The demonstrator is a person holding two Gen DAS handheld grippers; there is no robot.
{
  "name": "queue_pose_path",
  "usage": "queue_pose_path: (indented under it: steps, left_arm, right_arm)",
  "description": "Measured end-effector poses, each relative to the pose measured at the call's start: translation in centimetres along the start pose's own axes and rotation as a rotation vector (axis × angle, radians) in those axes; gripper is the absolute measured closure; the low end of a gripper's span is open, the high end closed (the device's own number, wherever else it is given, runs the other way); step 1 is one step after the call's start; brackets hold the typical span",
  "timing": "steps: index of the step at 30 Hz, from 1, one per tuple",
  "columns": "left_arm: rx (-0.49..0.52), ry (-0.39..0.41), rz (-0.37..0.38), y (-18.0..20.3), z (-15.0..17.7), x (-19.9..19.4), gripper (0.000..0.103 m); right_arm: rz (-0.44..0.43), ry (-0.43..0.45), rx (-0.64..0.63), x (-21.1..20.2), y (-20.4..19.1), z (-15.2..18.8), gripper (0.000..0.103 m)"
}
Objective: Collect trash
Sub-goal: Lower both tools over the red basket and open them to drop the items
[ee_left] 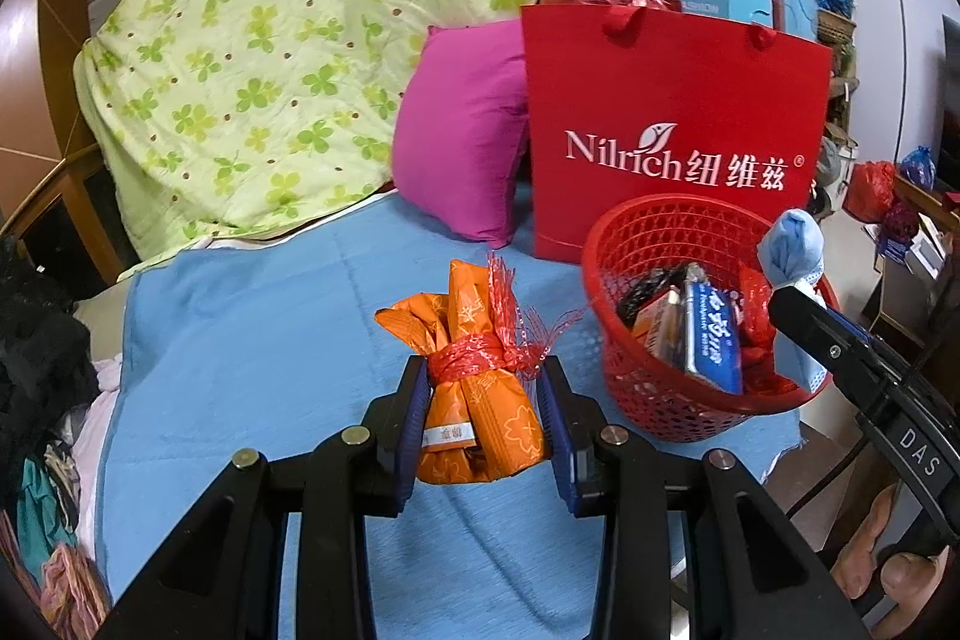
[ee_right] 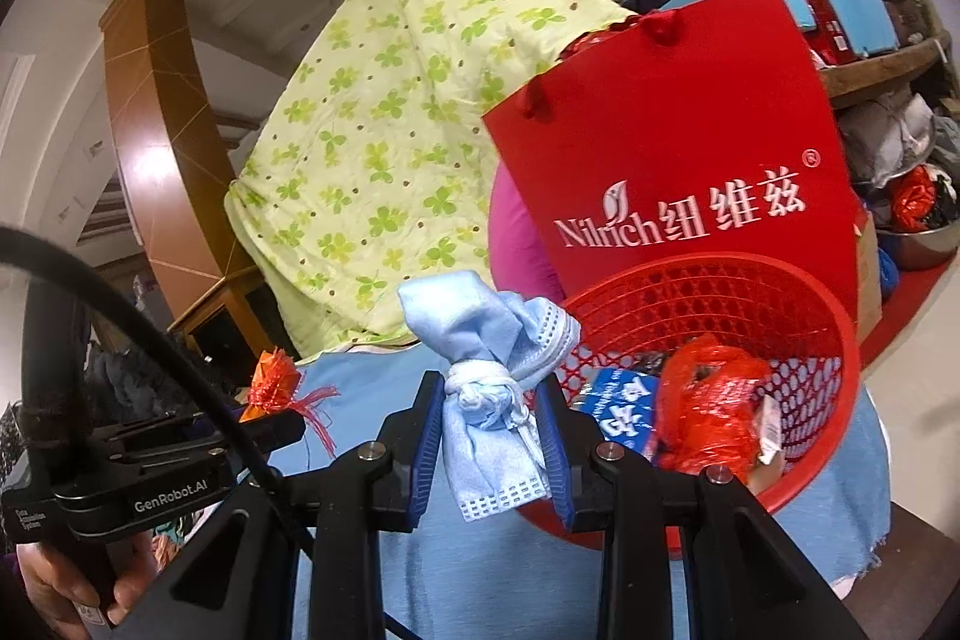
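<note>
While low in the centre of each frame: left gripper (ee_left: 485, 400) clamped narrowly on orange bundle (ee_left: 474, 388); right gripper (ee_right: 489, 436) pinched tight on blue cloth (ee_right: 492, 388), beside red basket (ee_right: 840, 340).

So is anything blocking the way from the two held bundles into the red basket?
Nothing visible. The left tool holds the orange packet bundle beside the red basket, over bare blue cloth. The right tool holds the knotted blue mask at the basket's rim. The basket's mouth is open and only part full.
</note>
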State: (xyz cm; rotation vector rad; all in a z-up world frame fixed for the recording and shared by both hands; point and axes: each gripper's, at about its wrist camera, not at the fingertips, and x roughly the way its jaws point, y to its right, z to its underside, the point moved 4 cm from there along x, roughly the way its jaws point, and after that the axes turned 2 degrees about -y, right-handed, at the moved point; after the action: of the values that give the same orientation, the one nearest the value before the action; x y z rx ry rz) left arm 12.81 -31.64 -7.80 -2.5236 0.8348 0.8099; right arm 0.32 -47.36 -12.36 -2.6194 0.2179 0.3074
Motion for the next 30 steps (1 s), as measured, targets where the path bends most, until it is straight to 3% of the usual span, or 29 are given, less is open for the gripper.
queue_pose_path:
  steps: [7, 16, 22, 23, 24, 25, 26, 30]
  left_arm:
    - [0.044, 0.021, 0.050, 2.5, -1.2, 0.8, 0.065]
    - [0.063, 0.016, 0.237, 6.0, -3.7, 4.0, 0.064]
    - [0.087, 0.013, 0.338, 8.8, -4.8, 5.5, 0.064]
    - [0.099, 0.017, 0.344, 9.3, -4.9, 5.7, 0.058]
    - [0.109, 0.022, 0.342, 9.7, -5.0, 5.7, 0.052]
    - [0.112, 0.030, 0.332, 9.8, -5.0, 5.7, 0.041]
    - [0.111, 0.044, 0.317, 9.6, -5.0, 5.5, 0.036]
    - [0.100, 0.044, 0.290, 8.5, -4.5, 5.1, 0.034]
  right_arm:
    - [0.040, 0.036, 0.075, -1.0, 2.5, -0.7, 0.070]
    - [0.095, 0.064, 0.302, -1.2, 8.0, -1.5, 0.069]
    - [0.116, 0.049, 0.383, -0.1, 10.1, -1.7, 0.068]
    - [0.123, 0.048, 0.392, 0.0, 10.2, -1.7, 0.062]
    - [0.124, 0.049, 0.406, 0.0, 10.4, -1.6, 0.040]
    - [0.113, 0.058, 0.426, -0.2, 10.7, -1.6, 0.034]
    - [0.106, 0.078, 0.439, -0.5, 10.8, -1.7, 0.032]
    - [0.107, 0.099, 0.415, -0.9, 10.4, -1.8, 0.032]
